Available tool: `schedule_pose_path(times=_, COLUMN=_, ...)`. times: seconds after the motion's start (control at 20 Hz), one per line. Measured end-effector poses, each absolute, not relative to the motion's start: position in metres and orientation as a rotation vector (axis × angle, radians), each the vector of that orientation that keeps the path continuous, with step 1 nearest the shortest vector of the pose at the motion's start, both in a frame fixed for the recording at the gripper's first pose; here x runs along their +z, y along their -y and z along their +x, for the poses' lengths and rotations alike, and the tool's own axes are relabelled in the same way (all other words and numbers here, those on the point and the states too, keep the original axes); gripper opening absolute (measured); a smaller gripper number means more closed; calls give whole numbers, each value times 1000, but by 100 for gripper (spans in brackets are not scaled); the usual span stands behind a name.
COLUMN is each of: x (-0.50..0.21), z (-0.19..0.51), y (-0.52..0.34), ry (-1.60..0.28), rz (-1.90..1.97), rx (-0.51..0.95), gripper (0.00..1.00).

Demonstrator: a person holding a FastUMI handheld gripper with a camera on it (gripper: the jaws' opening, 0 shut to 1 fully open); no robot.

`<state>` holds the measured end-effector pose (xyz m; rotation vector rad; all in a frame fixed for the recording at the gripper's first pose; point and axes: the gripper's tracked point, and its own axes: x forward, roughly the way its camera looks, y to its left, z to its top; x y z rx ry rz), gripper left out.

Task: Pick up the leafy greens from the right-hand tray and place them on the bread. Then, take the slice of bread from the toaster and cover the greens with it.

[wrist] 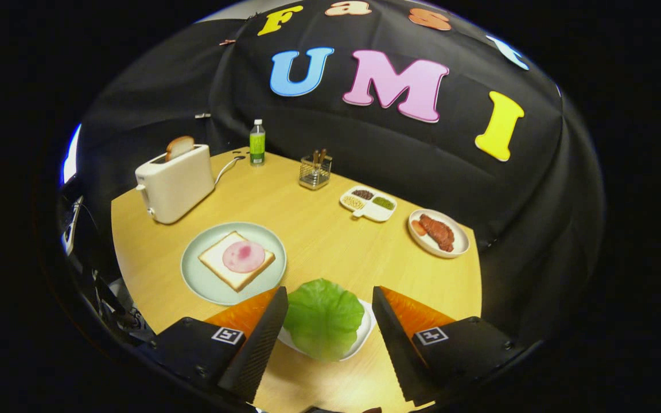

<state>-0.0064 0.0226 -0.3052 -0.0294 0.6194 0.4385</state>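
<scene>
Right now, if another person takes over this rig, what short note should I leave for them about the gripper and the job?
Gripper: open, fingers on either side of the leafy greens, not pressing on them.
Greens: lying on the small white tray, between the fingers.
Bread: one slice with a round of ham on it, on the pale green plate, ahead of the fingers and to their left.
Second slice: standing in the toaster, beyond the plate.
Done: nothing placed yet.
Left: grasp the greens, lay them on the bread, then take the toaster slice and cover the greens.
</scene>
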Motion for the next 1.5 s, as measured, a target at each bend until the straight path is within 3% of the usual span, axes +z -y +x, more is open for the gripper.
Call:
schedule_pose_path(times=0.5, x=-422, z=5, y=-48, ry=-896, rz=7, rx=475, gripper=84)
schedule_pose_path(times=0.75, x=-429, z=7, y=-51, ry=-933, rz=56, rx=496, gripper=75)
schedule_pose_path(times=0.9, x=-428, z=10, y=-49, ry=-923, rz=73, rx=472, gripper=12)
schedule_pose_path(times=1.0, x=-426, z=11, y=-47, ry=-937, rz=70, rx=448, gripper=8)
schedule_pose_path(times=1.5, x=-307, z=22, y=-45, ry=-740, rz=164, rx=400, gripper=7)
